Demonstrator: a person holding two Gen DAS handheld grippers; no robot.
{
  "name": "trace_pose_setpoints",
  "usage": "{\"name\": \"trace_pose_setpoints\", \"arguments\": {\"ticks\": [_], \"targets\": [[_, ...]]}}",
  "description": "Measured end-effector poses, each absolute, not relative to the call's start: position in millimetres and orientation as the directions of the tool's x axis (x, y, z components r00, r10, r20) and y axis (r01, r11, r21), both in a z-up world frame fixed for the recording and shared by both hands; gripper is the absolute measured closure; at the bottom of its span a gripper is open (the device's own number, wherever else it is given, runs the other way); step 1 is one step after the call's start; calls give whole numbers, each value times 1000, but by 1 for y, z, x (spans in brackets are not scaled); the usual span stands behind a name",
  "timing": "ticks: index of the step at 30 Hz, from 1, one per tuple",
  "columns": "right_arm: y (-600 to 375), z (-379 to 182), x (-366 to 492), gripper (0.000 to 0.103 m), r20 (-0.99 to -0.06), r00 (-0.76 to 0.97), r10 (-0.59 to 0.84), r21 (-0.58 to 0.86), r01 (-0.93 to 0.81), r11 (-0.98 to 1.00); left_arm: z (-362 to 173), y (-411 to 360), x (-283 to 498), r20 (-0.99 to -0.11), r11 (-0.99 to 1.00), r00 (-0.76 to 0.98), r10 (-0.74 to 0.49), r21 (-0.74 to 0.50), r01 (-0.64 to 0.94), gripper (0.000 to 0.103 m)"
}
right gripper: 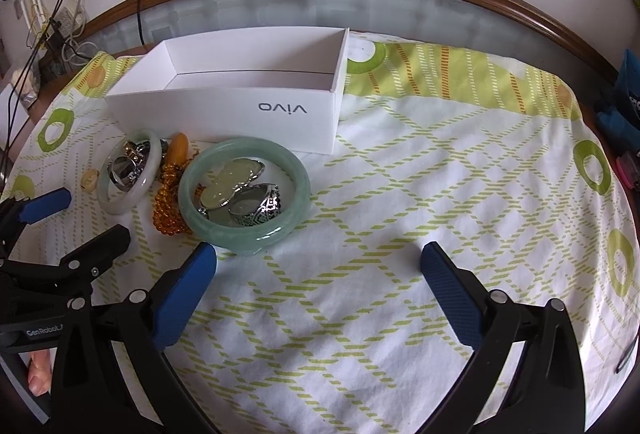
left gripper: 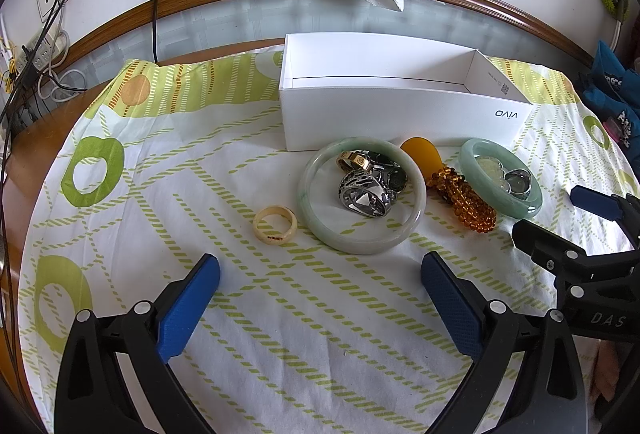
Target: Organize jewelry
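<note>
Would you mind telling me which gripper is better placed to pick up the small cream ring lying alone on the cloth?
Probably the left gripper: the cream ring lies just ahead of its open fingers. From the right gripper, the ring sits far left, past the green bangle.

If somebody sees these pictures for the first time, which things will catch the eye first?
Probably the open white box at the back of the green-patterned cloth, seemingly empty. In front of it lie two jade bangles: the pale bangle rings a silver ring; the greener bangle rings a pendant, with amber beads between them.
</note>
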State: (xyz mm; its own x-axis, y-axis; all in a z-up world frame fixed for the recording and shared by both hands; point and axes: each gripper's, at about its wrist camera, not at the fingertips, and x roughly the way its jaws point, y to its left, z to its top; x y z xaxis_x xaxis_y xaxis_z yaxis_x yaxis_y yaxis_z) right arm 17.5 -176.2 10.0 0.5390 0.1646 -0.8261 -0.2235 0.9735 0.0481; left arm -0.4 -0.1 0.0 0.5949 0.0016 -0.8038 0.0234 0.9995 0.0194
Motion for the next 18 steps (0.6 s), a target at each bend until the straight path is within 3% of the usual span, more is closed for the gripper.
{"name": "trace_pose_setpoints", "arguments": {"ticks": [18], "targets": [[-172,7,18,5,-829,538,155,31,-234,972,0,0,0,-804,1000,595,1,19,23,4]]}}
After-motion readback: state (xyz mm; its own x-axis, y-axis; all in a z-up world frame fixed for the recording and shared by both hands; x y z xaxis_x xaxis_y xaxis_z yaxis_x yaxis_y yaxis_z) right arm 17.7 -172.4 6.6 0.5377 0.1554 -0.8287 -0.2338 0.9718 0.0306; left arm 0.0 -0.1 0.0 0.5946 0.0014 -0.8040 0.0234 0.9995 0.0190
